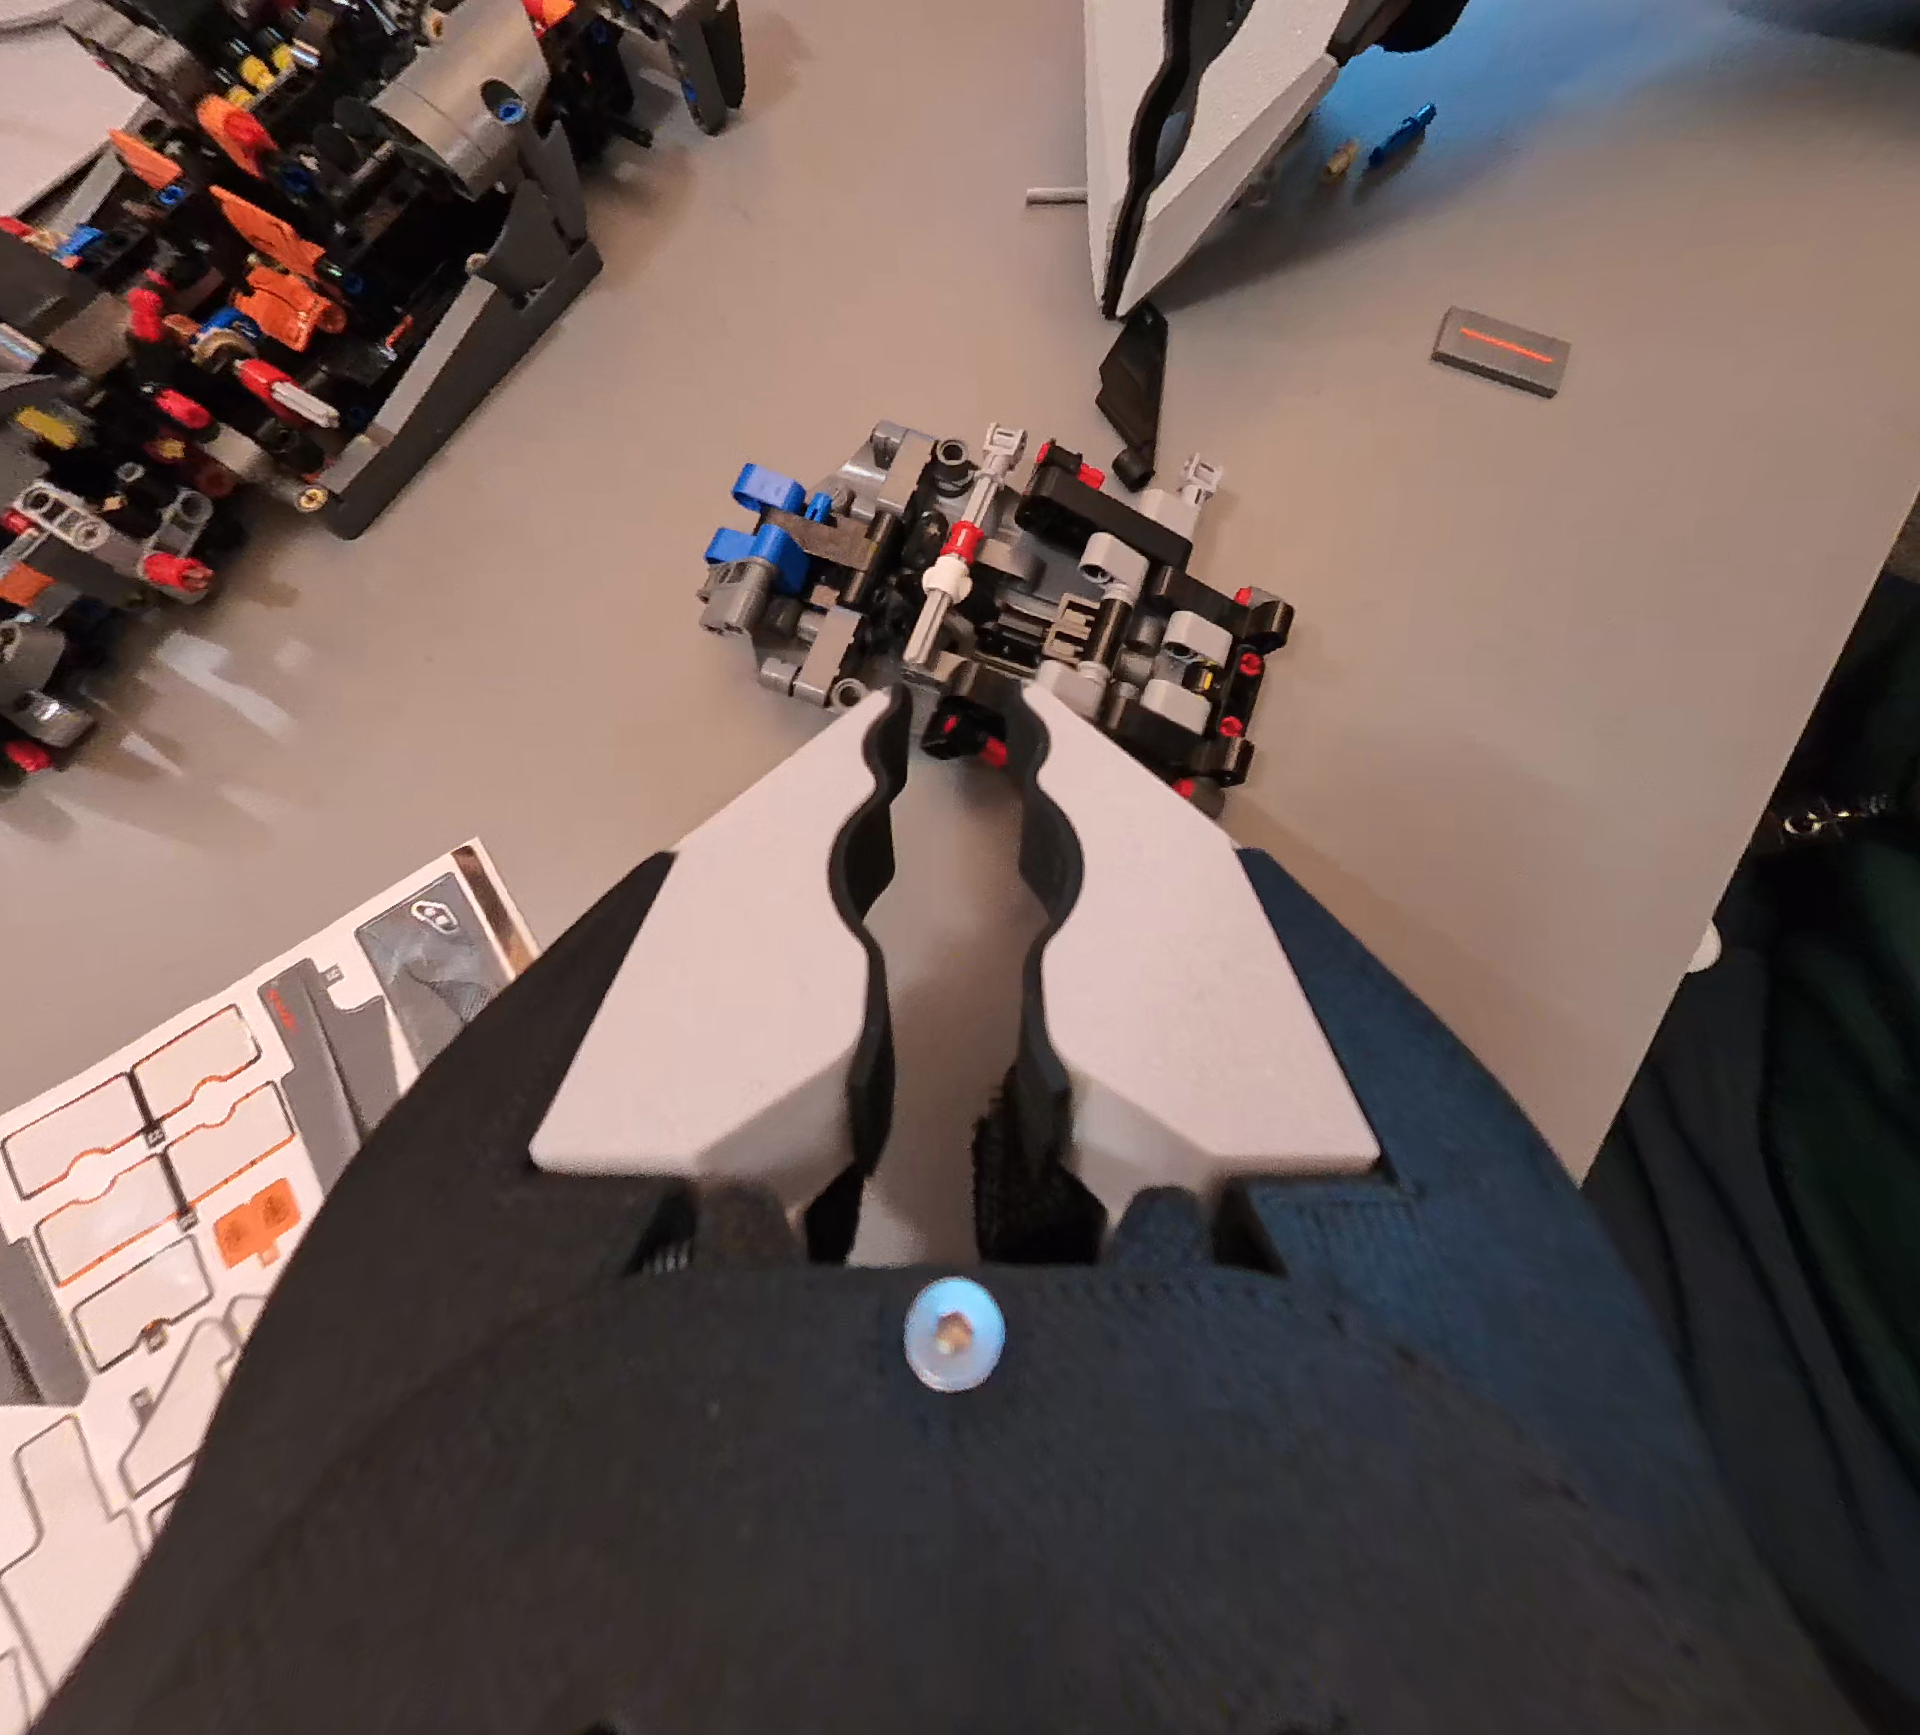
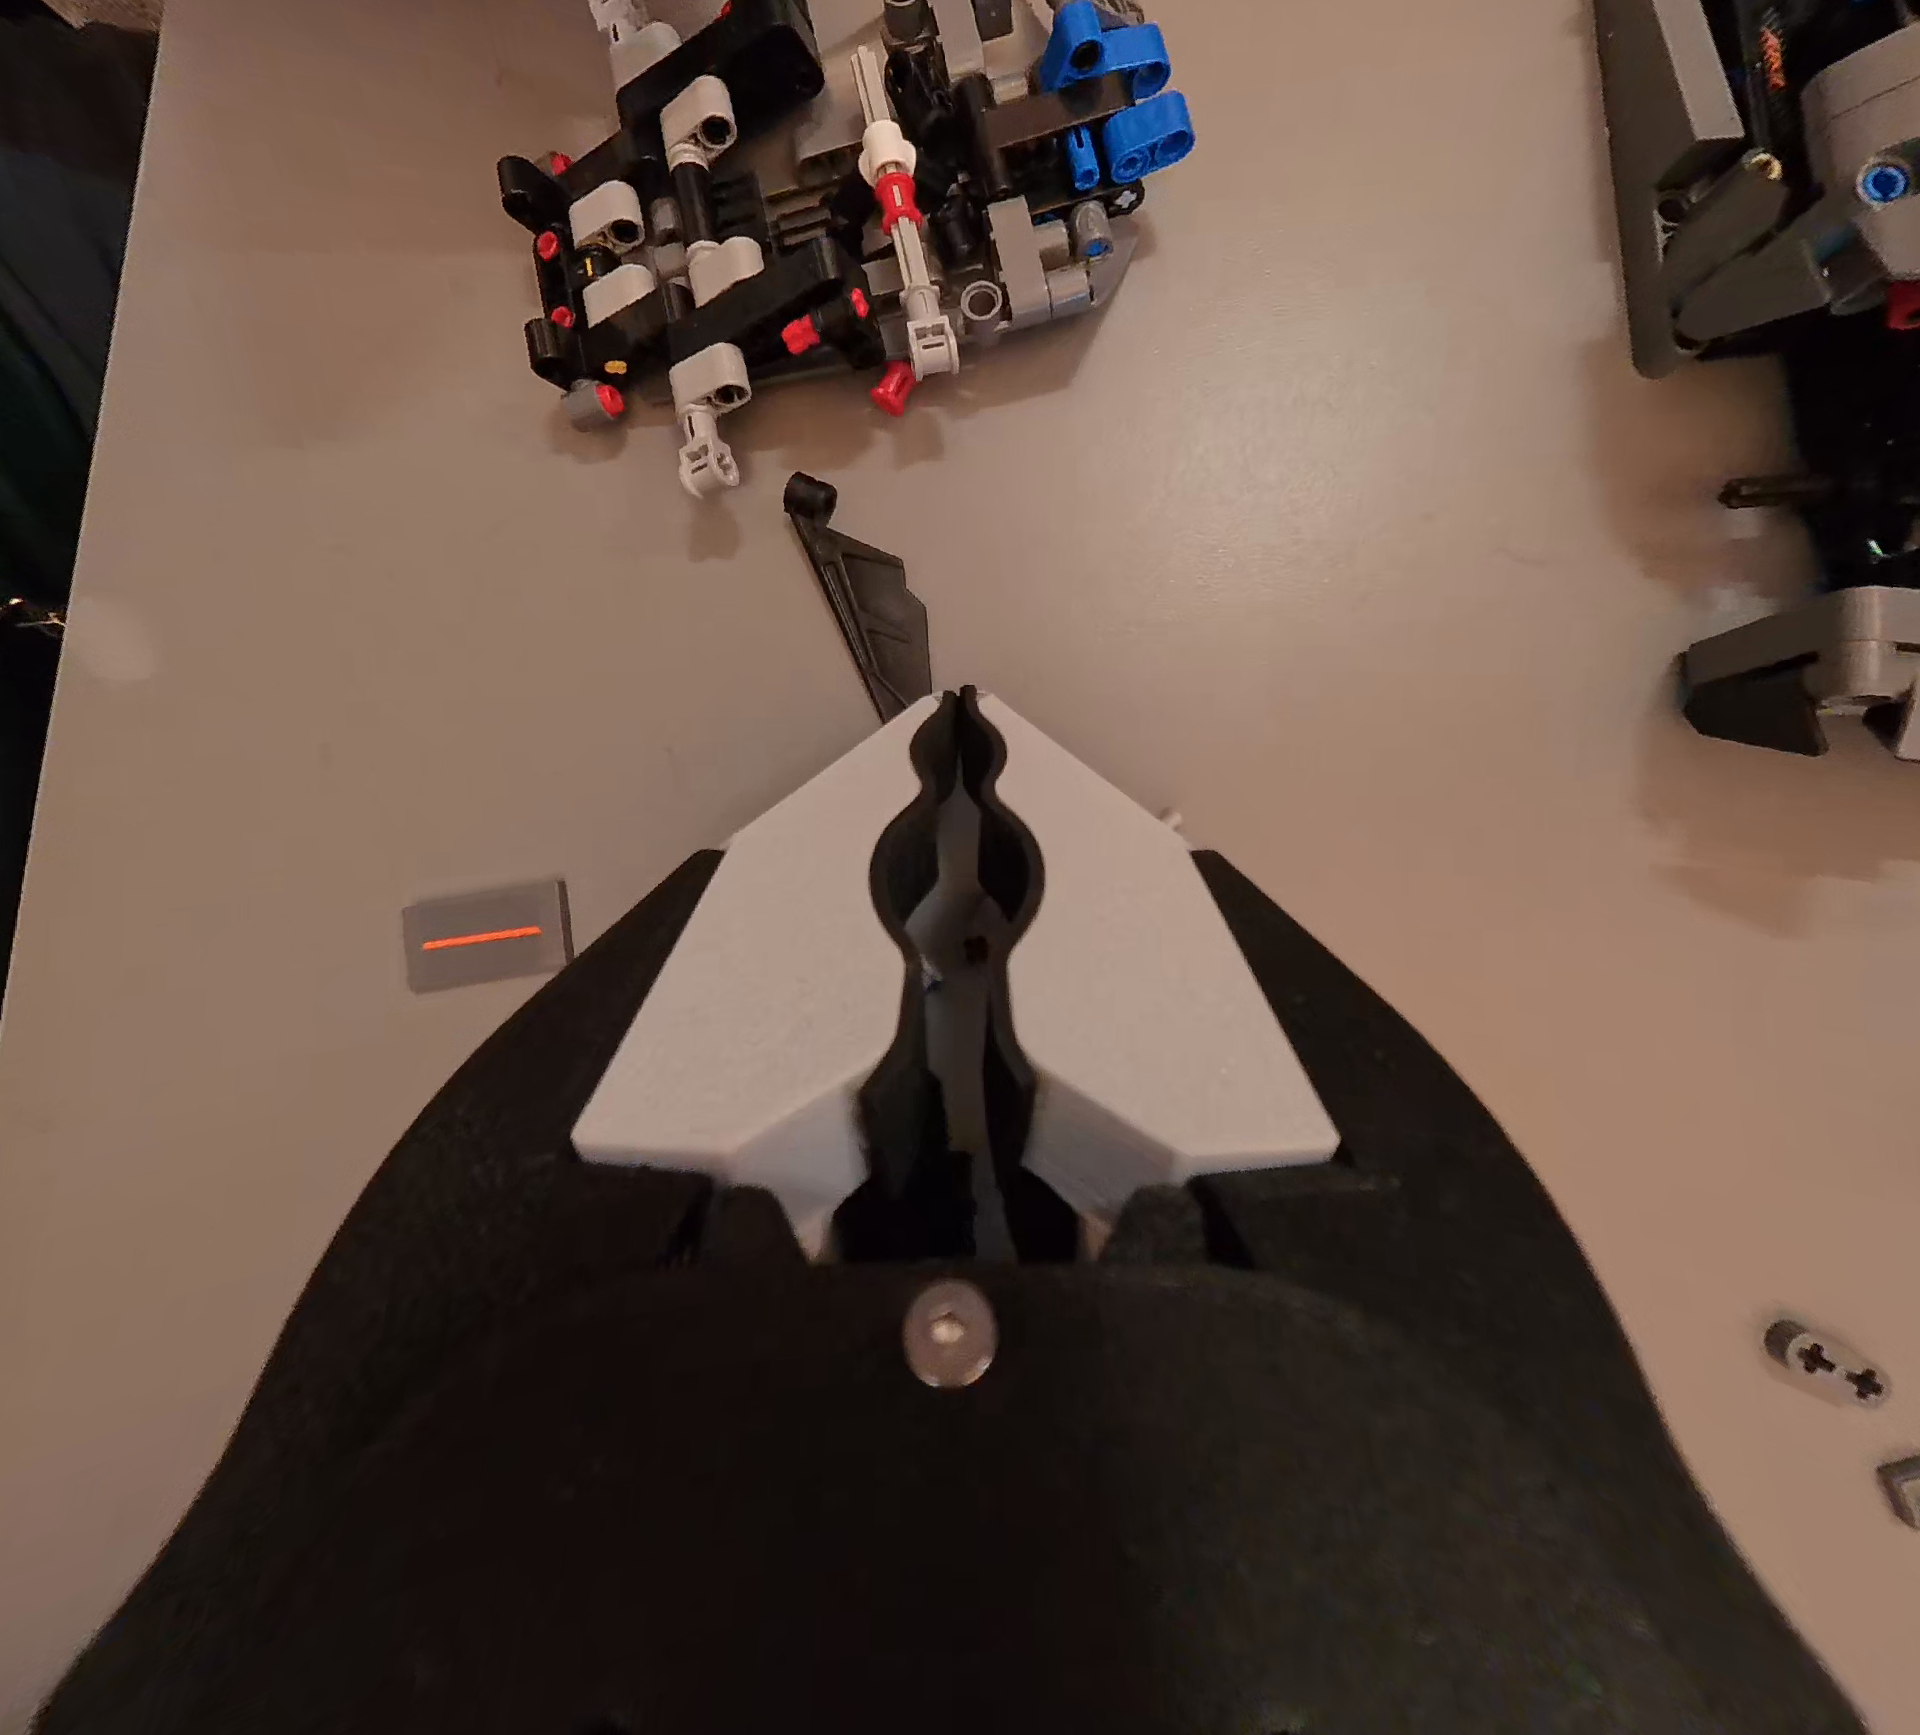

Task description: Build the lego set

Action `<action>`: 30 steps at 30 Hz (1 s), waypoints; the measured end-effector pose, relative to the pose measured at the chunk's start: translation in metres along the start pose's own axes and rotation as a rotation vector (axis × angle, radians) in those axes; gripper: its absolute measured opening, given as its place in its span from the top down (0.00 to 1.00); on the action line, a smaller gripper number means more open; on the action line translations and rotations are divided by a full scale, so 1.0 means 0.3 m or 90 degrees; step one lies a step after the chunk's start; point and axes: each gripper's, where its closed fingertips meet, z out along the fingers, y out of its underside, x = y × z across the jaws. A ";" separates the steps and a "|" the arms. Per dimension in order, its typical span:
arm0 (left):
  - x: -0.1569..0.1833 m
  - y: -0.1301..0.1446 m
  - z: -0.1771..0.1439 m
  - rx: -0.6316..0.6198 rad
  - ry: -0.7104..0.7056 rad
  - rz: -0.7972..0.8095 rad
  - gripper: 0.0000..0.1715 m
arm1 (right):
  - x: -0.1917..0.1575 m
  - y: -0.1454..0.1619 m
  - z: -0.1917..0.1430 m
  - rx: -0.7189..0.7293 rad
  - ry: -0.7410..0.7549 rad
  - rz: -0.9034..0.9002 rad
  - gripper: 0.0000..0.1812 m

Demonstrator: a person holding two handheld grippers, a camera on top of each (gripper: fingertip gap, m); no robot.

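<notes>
On the table (image 1: 1351, 646) I have the small subassembly (image 1: 987, 605) just ahead of my left gripper (image 1: 956, 698). The big chassis build (image 1: 312, 210) sits far left, the sticker sheet (image 1: 187, 1166) near left, and a flat tile (image 1: 1501, 350) right.

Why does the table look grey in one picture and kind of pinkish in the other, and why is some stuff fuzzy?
Left wrist view: the table looks cool grey with pale glare patches, and the big model smears toward the left edge. Right wrist view: the table looks warmer and pinkish, and the model's right edge is blurred; the small assembly is sharp.
</notes>
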 end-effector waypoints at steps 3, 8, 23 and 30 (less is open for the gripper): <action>-0.006 0.001 -0.002 -0.001 -0.003 0.001 0.90 | 0.000 0.000 0.000 0.001 -0.001 0.000 1.00; 0.002 -0.002 0.009 -0.004 0.005 0.012 0.89 | 0.000 0.000 0.000 0.003 -0.001 0.001 1.00; 0.006 0.002 0.054 -0.038 0.012 0.017 0.89 | 0.000 0.000 0.000 0.003 0.001 0.000 1.00; 0.003 0.007 0.067 -0.042 0.014 0.002 0.89 | 0.002 -0.002 0.000 0.007 0.001 0.004 1.00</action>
